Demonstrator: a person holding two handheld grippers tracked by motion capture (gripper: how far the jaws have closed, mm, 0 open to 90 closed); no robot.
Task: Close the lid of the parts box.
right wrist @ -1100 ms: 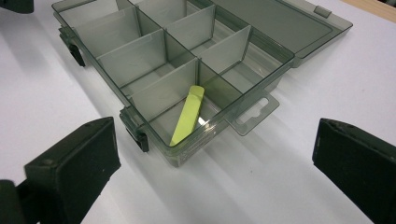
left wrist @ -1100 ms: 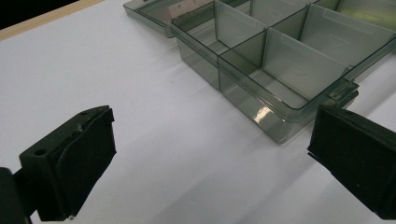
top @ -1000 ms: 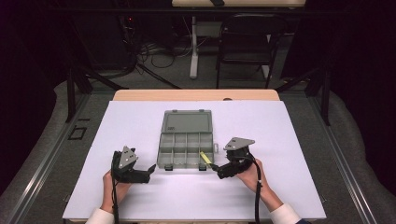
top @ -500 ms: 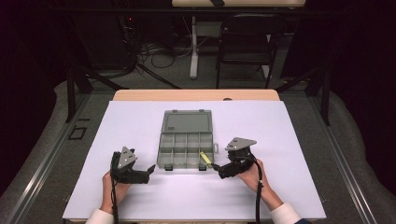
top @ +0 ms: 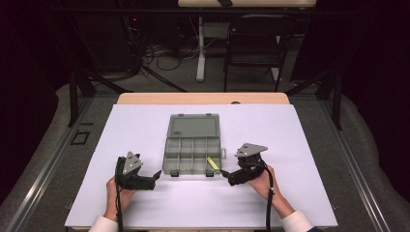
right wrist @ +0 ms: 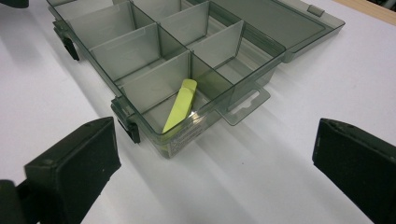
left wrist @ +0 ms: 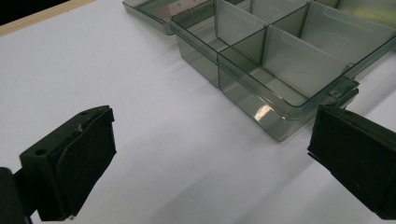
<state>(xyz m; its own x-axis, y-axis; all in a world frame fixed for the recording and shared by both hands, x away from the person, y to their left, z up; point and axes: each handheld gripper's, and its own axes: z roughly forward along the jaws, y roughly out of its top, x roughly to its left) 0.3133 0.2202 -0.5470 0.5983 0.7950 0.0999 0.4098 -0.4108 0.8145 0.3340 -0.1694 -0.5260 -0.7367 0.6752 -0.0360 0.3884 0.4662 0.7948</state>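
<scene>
- Lying open on the white table point(top: 145, 125), the grey compartment box point(top: 192, 154) had its lid point(top: 194, 126) folded back flat on the far side, away from the person.
- A yellow-green stick point(top: 211, 163) leaned in the near right corner compartment of the box; in the right gripper view the stick point(right wrist: 180, 105) stood tilted, its lower end at the near wall and its upper end against a divider.
- The other compartments that could be seen held nothing visible.
- The left gripper point(top: 155, 177) sat near the table just beside the box's near left corner, held in the person's left hand point(top: 117, 193); its jaws stood wide apart with nothing between them.
- In the left gripper view, the near corner of the box point(left wrist: 280, 93) lay between and beyond the two black jaws, apart from both.
- The right gripper point(top: 225, 174) was just beside the box's near right corner, held in the right hand point(top: 263, 181); its jaws were also spread wide and gripped nothing.
- In the right gripper view, the box's corner with the stick lay ahead of the jaws, with one dark latch point(right wrist: 125, 122) showing on the near wall.
- Neither gripper touched the box.
</scene>
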